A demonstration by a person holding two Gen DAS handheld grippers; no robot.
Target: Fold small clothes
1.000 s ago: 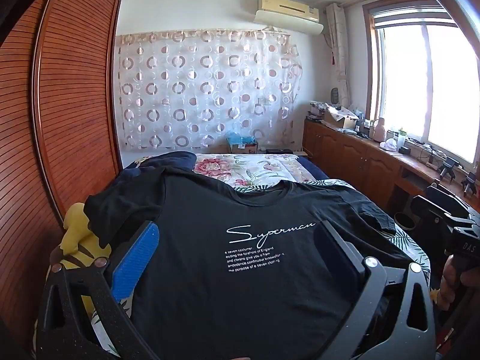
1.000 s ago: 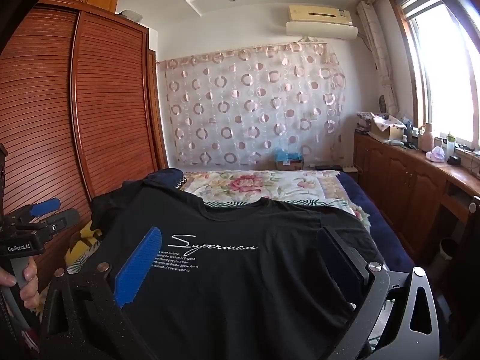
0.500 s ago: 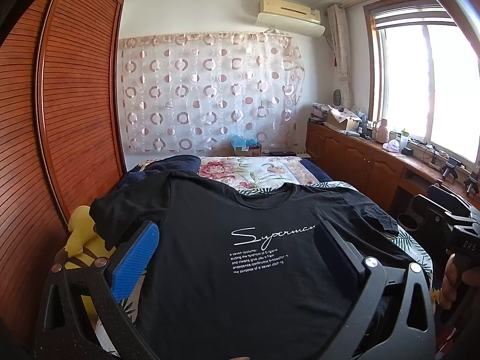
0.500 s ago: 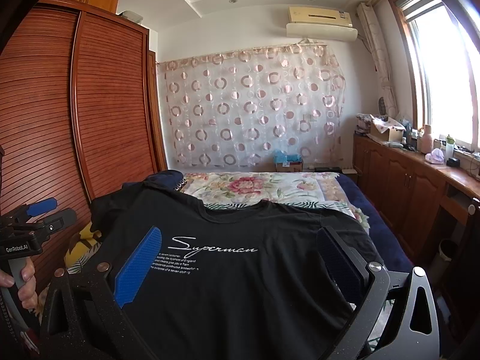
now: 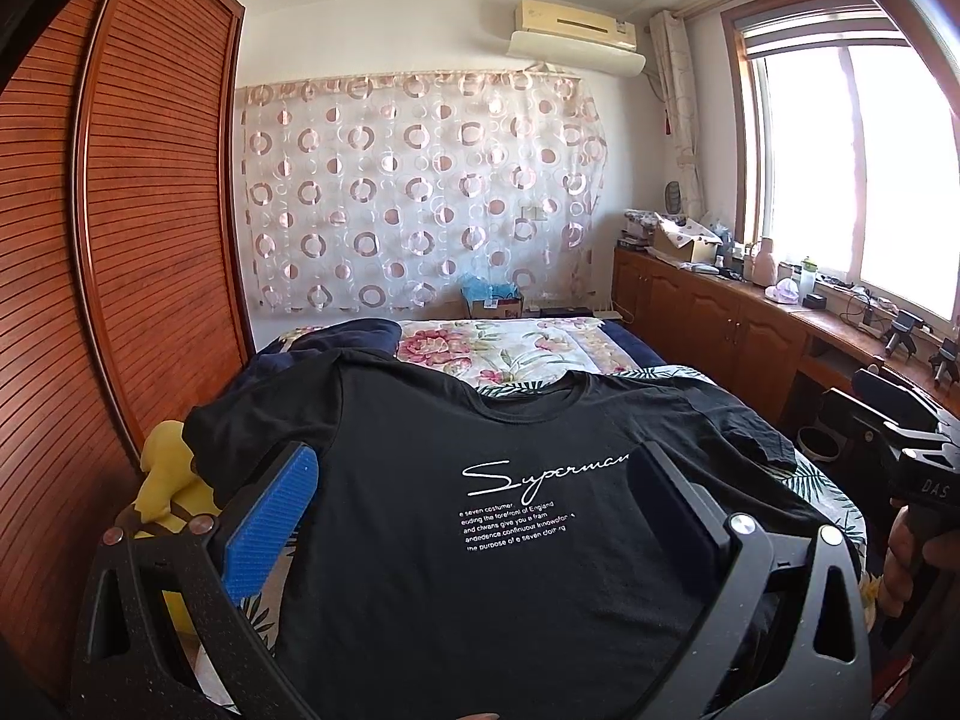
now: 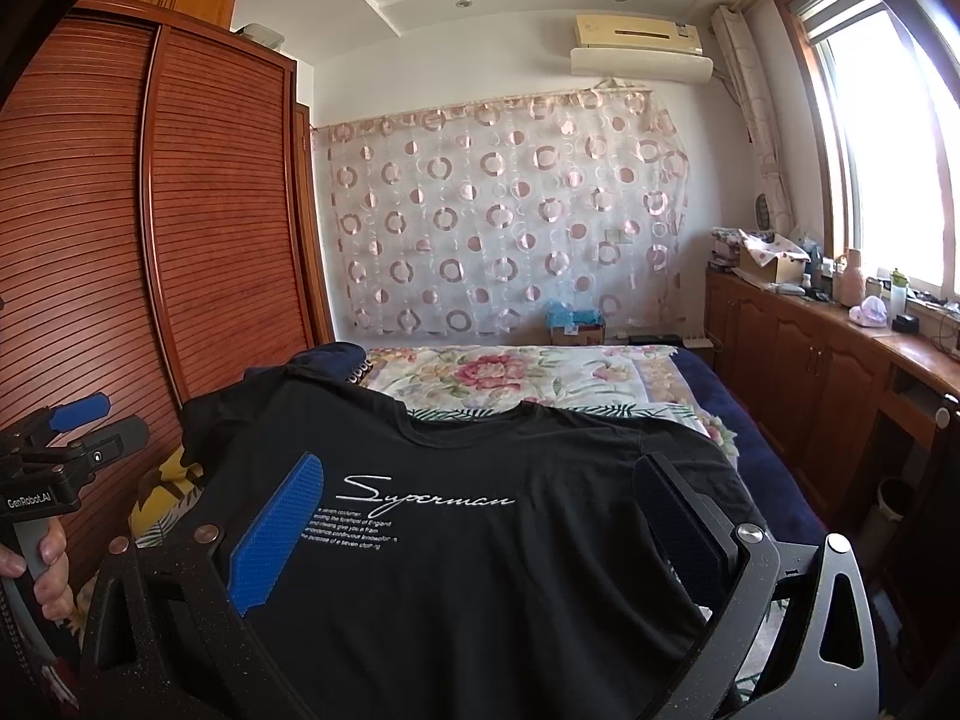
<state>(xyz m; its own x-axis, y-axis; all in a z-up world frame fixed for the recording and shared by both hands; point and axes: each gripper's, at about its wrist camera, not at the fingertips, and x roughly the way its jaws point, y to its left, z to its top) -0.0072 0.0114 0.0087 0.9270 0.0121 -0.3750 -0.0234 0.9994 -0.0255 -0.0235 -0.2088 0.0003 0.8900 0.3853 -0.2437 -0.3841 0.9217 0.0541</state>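
Hovering wide open and empty above the spread black T-shirt (image 5: pixel 480 516), the left gripper (image 5: pixel 474 498) and right gripper (image 6: pixel 480 510) are lining up, likely needing a sleeve pinch next.

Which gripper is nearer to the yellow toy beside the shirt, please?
Left: the left gripper hangs right beside the yellow toy; the right gripper is farther over, above the black shirt.

A slatted wooden wardrobe (image 5: pixel 120 240) faces the window (image 5: pixel 852 168), with a circle-patterned curtain (image 5: pixel 414 204) under the air conditioner (image 5: pixel 576 36).
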